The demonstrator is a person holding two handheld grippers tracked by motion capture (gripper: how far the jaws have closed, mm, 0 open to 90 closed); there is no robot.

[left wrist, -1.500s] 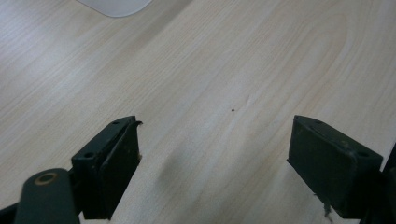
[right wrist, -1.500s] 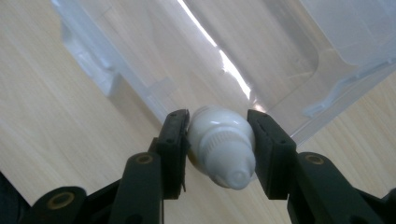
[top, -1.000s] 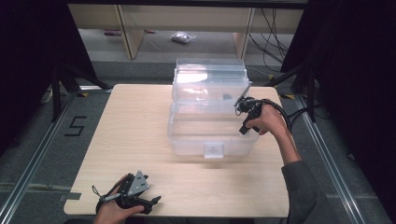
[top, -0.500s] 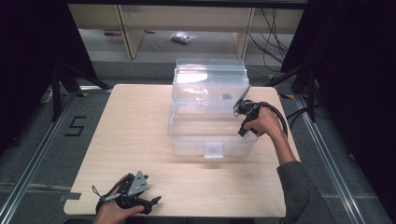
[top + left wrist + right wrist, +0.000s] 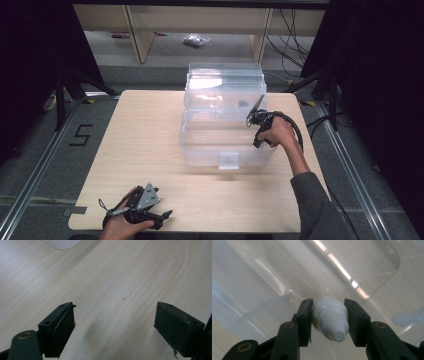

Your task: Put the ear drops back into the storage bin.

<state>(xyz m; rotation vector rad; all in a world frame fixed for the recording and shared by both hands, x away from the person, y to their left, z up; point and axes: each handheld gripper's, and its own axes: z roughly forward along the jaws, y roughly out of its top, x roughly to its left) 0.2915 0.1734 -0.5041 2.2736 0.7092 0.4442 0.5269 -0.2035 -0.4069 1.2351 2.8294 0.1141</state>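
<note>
Right gripper (image 5: 329, 315): jaws closed on a small white squeeze bottle (image 5: 330, 319), pads pressing either side of its shoulder, ribbed cap and nozzle pointing back toward the camera. Directly beyond the jaws lies the floor of a clear plastic storage bin (image 5: 227, 145), its lid standing open behind; the bottle hangs inside the bin's right end, above the floor.

Left gripper (image 5: 142, 212): jaws wide apart, nothing between them, bare worktop (image 5: 130, 277) beneath.

Risk: the grip sits on a rounded, tapering shoulder, so the bottle could squirt out of the pads. Opening too high would let it bounce or roll. The gripper body is close to the bin wall and could knock it.
</note>
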